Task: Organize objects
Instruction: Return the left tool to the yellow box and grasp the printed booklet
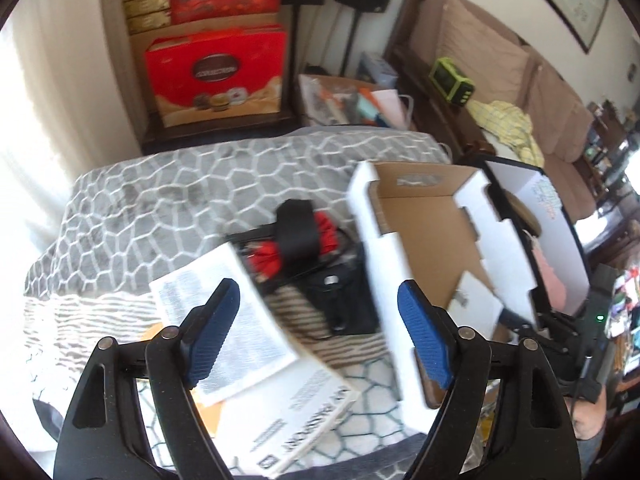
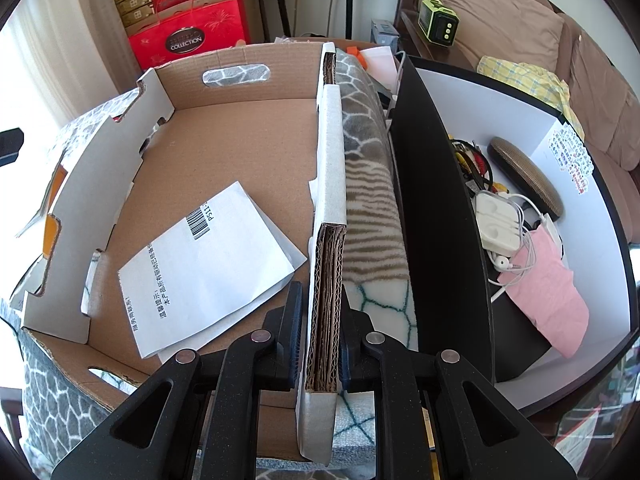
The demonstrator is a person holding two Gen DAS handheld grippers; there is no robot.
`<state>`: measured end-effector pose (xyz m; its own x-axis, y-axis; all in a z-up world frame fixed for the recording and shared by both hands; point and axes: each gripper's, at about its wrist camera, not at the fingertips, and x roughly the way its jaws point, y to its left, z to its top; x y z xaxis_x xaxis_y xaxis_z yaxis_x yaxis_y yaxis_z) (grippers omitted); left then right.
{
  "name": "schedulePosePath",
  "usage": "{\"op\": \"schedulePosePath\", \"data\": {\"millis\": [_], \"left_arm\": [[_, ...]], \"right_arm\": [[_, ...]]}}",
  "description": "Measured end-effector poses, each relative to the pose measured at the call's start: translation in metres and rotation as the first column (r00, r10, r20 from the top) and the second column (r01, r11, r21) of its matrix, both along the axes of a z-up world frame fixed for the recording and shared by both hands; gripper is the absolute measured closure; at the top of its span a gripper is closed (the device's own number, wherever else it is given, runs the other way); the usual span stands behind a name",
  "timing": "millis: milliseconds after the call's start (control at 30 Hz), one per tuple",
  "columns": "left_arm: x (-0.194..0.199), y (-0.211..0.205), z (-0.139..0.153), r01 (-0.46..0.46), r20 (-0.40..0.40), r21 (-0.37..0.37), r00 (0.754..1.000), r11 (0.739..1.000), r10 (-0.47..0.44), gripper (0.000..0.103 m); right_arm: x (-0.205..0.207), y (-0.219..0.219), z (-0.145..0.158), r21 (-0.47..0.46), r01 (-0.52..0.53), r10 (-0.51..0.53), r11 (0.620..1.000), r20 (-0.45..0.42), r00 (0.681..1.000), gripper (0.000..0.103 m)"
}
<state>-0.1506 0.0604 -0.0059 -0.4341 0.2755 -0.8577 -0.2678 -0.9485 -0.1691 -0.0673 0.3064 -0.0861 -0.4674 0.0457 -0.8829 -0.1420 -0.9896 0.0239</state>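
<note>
Two boxes: one cardboard box [image 2: 240,152] at 11 o'clock and one white-lined box [image 2: 520,92] at 2 o'clock. Two printed sheets [image 2: 208,264] lie overlapped in the cardboard one. One pink cloth [image 2: 548,292].

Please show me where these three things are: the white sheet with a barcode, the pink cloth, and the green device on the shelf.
White sheet [image 2: 208,264], right wrist view, middle of the paper.
Pink cloth [image 2: 548,292], right wrist view, middle of the fabric.
Green device [image 2: 438,24], right wrist view, its front face.

Paper sheet [image 2: 212,264] in cardboard box [image 2: 240,140], bin [image 2: 440,208] right
</note>
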Motion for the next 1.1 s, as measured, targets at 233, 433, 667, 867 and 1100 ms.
{"op": "schedulePosePath", "data": {"millis": [233,433,667,867,1100], "left_arm": [[-0.02,-0.04,-0.028,-0.11,0.065,-0.066,0.991,0.992,0.114,0.021],[-0.04,-0.062,-0.05,-0.167,0.127,-0.066,0.976,0.984,0.175,0.021],[-0.06,-0.064,-0.063,-0.189,0.198,-0.018,0.962,0.982,0.189,0.021],[-0.066,-0.05,-0.069,-0.179,0.185,-0.079,0.964,0.981,0.191,0.021],[-0.065,-0.035,-0.076,-0.158,0.174,-0.152,0.968,0.976,0.183,0.021]], "right_arm": [[0.0,0.0,0.0,0.0,-0.001,0.001,1.0,0.0,1.0,0.088],[0.0,0.001,0.0,0.002,-0.001,0.001,1.0,0.001,1.0,0.088],[0.0,0.0,0.0,0.004,-0.002,0.002,1.0,0.004,1.0,0.088],[0.001,0.0,0.0,0.005,-0.001,0.001,1.0,0.004,1.0,0.088],[0.001,0.0,0.0,0.007,-0.001,0.001,1.0,0.004,1.0,0.088]]}}
